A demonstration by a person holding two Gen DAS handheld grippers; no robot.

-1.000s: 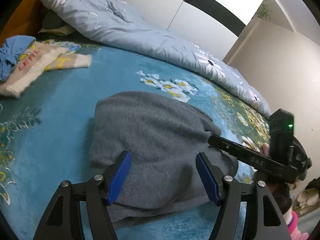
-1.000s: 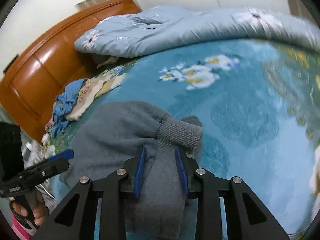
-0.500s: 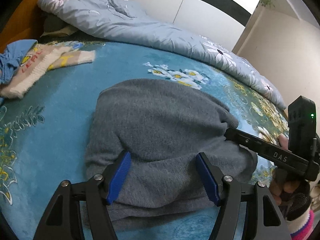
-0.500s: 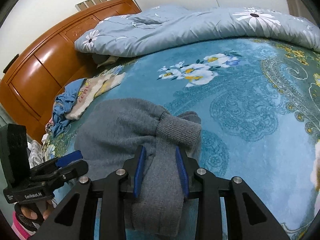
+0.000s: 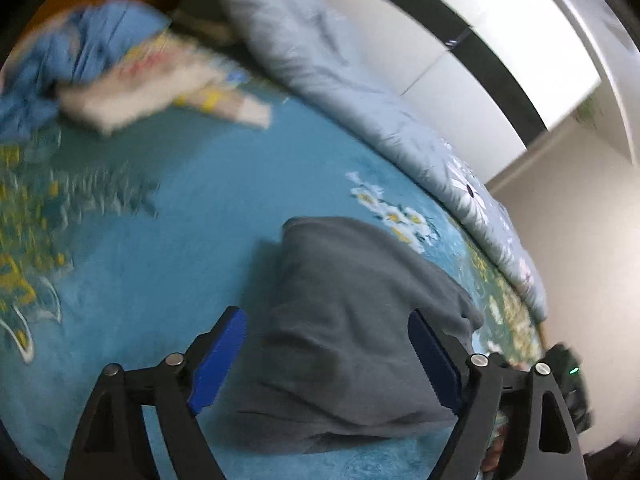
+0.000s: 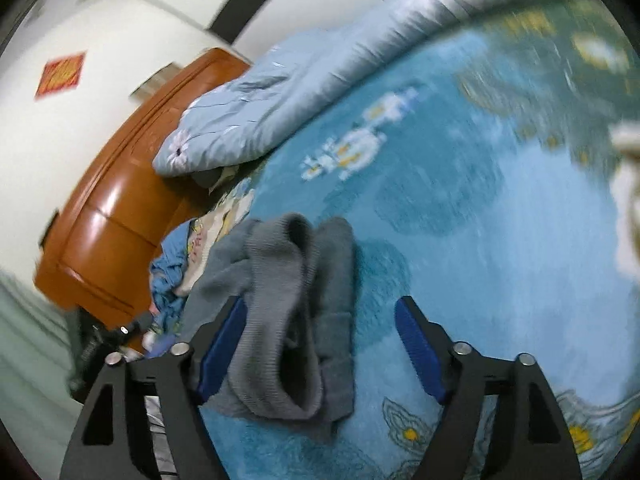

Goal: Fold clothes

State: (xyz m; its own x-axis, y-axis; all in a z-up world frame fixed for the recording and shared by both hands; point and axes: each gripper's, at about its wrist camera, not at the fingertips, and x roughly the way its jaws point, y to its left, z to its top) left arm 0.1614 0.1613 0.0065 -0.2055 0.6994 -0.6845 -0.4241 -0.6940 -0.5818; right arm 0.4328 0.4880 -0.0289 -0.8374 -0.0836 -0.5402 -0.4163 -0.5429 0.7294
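- Both claws opening since the last frame: my right gripper [image 6: 320,354] has let go of the grey sweater's [image 5: 360,332] cuff [image 6: 280,308]; left gripper [image 5: 330,360] spreads too, gripping nothing.
- Sweater lies folded on the blue bedspread [image 5: 180,220].
- Left: blue and cream garments [image 5: 120,76] unfolded near the headboard.

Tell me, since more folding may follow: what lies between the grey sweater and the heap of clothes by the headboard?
In the left wrist view, only bare blue floral bedspread separates the grey sweater from the clothes heap.
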